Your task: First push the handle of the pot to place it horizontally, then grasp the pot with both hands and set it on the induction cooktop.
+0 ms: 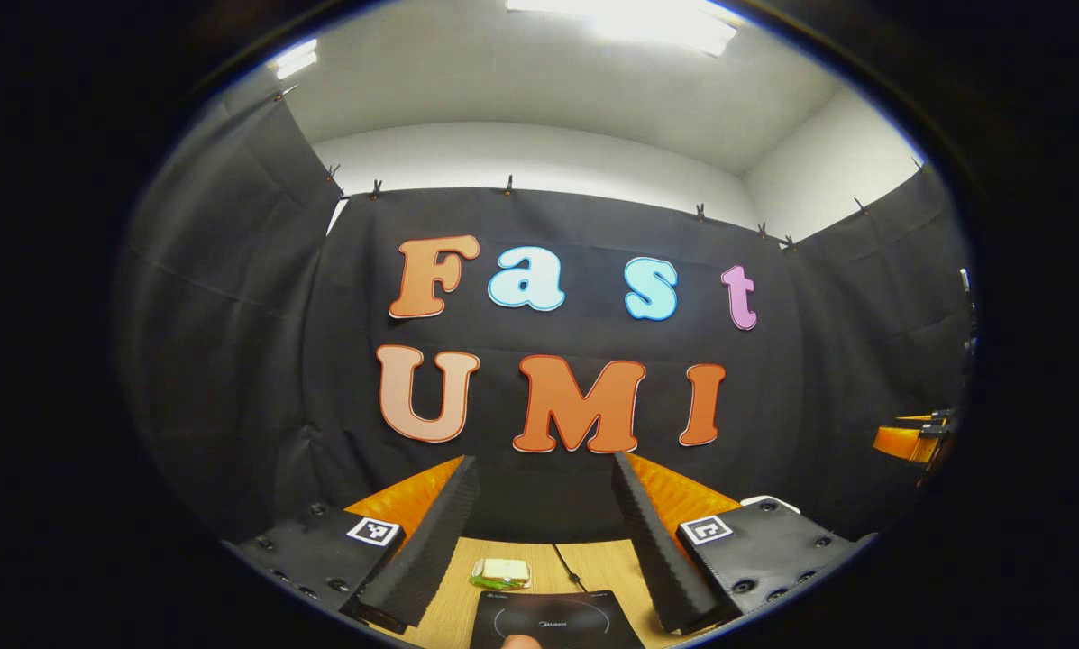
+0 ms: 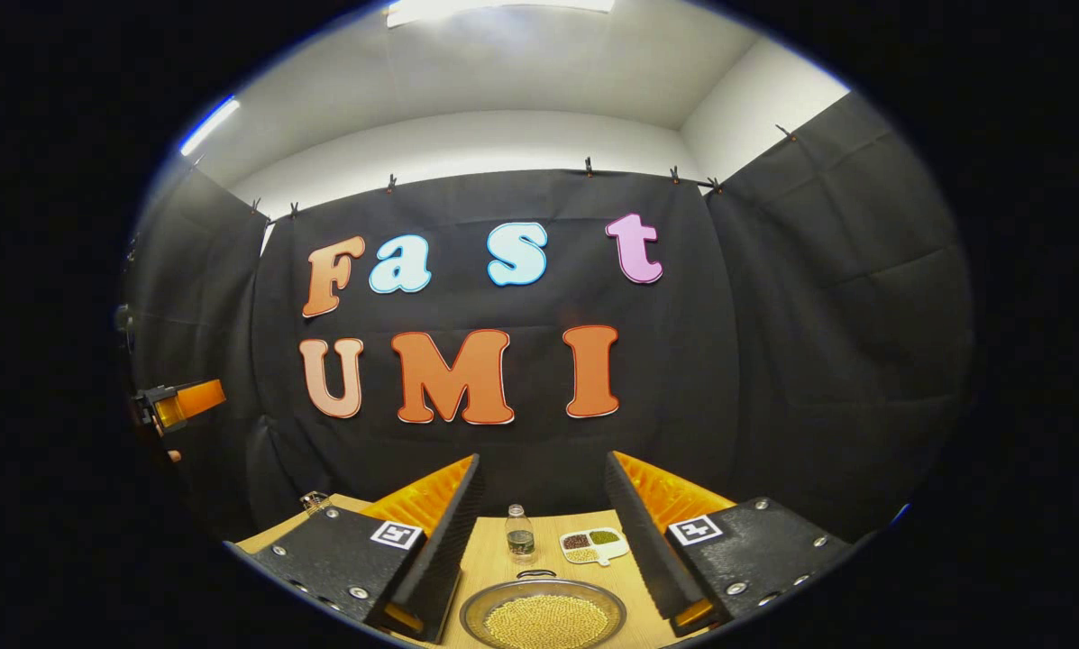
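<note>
So, looking along the left gripper first: held up above the table and aimed pretty much level at the back wall, with only the far strip of tabletop peeking in at the bottom. Fingers spread wide apart, clamped on nothing. Sitting low between them: the induction cooktop, flat on the wood, with a cable running off behind it and a small green-and-white thing just beside its far left corner. Can't tell what that one is. Same for the pale rounded bit poking in at the very bottom edge over the cooktop. Way off at the right rim, catching a slice of the other gripper, hanging in the air at about the same height. Switching to the right gripper: same pose, raised, level, pointed at the wall, fingers also wide apart and empty. Right below and between them, the pot, a round metal one full of yellowish beads, resting on the table with a small loop handle at its far rim. Not on the cooktop yet. Behind it, a little bottle standing upright, and just to its right a divided dish with dark and green fillings.
</note>
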A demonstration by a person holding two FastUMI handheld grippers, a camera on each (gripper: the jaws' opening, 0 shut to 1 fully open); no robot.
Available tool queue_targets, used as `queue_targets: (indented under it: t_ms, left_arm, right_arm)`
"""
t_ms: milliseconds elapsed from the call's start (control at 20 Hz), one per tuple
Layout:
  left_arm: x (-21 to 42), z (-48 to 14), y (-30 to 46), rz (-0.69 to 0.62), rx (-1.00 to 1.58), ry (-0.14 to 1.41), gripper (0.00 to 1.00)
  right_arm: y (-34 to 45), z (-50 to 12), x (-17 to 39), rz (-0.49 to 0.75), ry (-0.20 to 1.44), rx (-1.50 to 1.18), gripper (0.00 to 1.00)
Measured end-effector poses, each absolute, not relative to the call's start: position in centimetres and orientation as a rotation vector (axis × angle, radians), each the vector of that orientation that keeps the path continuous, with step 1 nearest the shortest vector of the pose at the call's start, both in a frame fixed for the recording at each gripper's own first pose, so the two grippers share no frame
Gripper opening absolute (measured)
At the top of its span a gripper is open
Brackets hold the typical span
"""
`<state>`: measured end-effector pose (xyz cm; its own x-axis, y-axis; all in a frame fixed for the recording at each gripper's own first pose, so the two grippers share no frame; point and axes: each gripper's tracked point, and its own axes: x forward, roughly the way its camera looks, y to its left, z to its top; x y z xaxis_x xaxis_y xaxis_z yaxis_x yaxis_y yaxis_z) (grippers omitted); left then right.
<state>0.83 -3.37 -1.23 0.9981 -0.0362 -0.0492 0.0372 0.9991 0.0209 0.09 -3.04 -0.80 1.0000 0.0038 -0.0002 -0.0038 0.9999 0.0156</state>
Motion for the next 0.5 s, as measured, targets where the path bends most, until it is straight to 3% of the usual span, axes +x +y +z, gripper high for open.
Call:
queue_targets:
  t_ms: [50,100,250,300,350,400,450,500]
  left_arm:
    - [0.8,-1.2,-3.3,-0.036,0.020,0.047,0.98]
    - [0.9,-1.2,-3.3,-0.034,0.018,0.046,0.98]
    - [0.9,-1.3,-3.3,-0.028,0.018,0.052,0.98]
    - [1.1,-1.4,-3.4,-0.028,0.018,0.055,0.98]
    - [1.0,-1.5,-3.4,-0.027,0.018,0.056,0.98]
    - [1.0,-1.5,-3.4,-0.026,0.018,0.057,0.98]
    - [0.9,-1.6,-3.4,-0.026,0.018,0.058,0.98]
    - [0.9,-1.7,-3.5,-0.026,0.020,0.060,0.98]
  right_arm:
    - [-3.0,-0.8,-0.1,0.007,-0.002,0.014,0.78]
    - [-2.9,-0.8,-0.1,0.014,-0.002,0.010,0.81]
    - [-2.6,-1.3,-0.2,0.023,0.004,-0.034,0.60]
    - [-2.6,-1.5,-0.1,0.023,0.007,-0.051,0.65]
    - [-2.5,-1.6,-0.2,0.026,0.009,-0.062,0.52]
    - [-2.3,-1.8,-0.3,0.028,0.012,-0.068,0.51]
    - [-2.0,-1.9,-0.2,0.029,0.014,-0.073,0.39]
    - [-1.8,-2.1,-0.2,0.029,0.016,-0.078,0.33]
